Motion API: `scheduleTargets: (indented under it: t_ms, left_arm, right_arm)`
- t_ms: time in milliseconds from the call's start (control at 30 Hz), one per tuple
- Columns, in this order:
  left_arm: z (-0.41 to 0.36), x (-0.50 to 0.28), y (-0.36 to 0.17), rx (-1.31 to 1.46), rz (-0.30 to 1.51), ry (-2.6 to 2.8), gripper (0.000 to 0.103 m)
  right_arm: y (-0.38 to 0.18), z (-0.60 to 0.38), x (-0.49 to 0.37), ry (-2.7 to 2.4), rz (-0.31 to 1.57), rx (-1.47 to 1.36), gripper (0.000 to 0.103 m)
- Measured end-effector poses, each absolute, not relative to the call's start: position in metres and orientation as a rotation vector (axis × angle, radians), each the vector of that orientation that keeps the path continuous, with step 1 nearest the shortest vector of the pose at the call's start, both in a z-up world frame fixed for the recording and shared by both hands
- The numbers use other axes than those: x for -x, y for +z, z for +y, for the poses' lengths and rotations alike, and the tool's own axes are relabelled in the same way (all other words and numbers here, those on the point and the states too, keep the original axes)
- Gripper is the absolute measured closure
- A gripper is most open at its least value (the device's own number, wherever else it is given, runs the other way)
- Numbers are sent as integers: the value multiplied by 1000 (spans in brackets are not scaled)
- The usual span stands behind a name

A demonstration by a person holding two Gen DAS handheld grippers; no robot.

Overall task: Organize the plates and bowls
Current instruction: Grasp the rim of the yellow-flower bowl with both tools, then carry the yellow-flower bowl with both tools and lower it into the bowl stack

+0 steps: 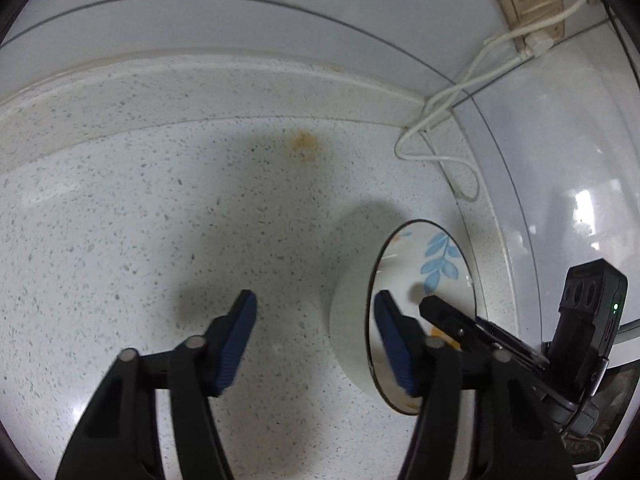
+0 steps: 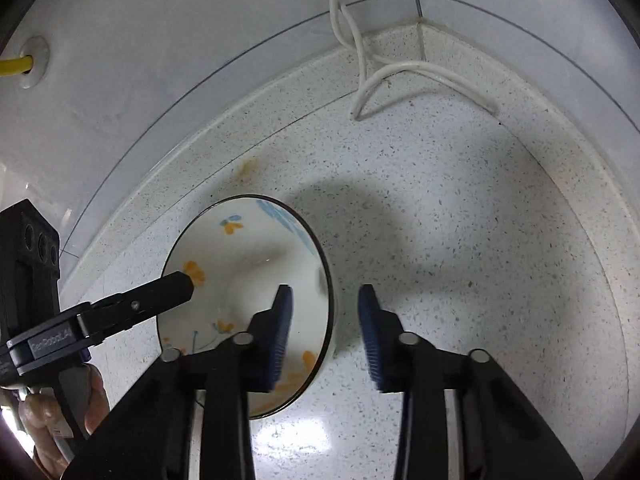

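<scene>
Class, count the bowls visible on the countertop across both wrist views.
1. The same floral bowl shows in both views, on the speckled countertop near the wall, straddled by both open tongs. Any dishes outside the frames are unseen.

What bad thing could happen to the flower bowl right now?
The flower bowl sits on the speckled counter with both sets of open jaws straddling its rim. If either the left gripper or right gripper closes unevenly or lifts crookedly, the bowl could tip, slip or chip. The white cable lies behind it and might snag.
</scene>
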State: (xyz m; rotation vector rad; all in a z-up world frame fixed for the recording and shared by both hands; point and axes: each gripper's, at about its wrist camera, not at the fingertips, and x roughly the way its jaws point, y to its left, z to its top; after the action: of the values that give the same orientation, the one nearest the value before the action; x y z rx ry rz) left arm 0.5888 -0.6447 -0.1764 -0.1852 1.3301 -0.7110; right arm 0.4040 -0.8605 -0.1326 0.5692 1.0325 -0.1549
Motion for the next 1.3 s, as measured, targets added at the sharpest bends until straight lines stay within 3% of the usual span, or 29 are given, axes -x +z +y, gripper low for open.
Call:
scheduleTargets:
  t_ms: [167, 400, 467, 900, 1300]
  left_arm:
    - [-653, -587, -180, 169, 1361, -739, 69]
    - [-662, -583, -182, 149, 1388, -733, 73]
    - [-666, -582, -181, 143, 1384, -757, 86]
    - [-632, -553, -164, 192, 1444, -703, 87]
    - [-522, -460, -46, 254, 1341, -721, 87]
  right_arm:
    - [-139, -864, -406, -138, 1038, -582, 86]
    - [-142, -867, -408, -132, 1048, -599, 87]
    - [-142, -867, -409, -132, 1053, -600, 87]
    - [-130, -838, -401, -120, 1096, -572, 92]
    - [-23, -741, -327, -51, 1019, -454, 91]
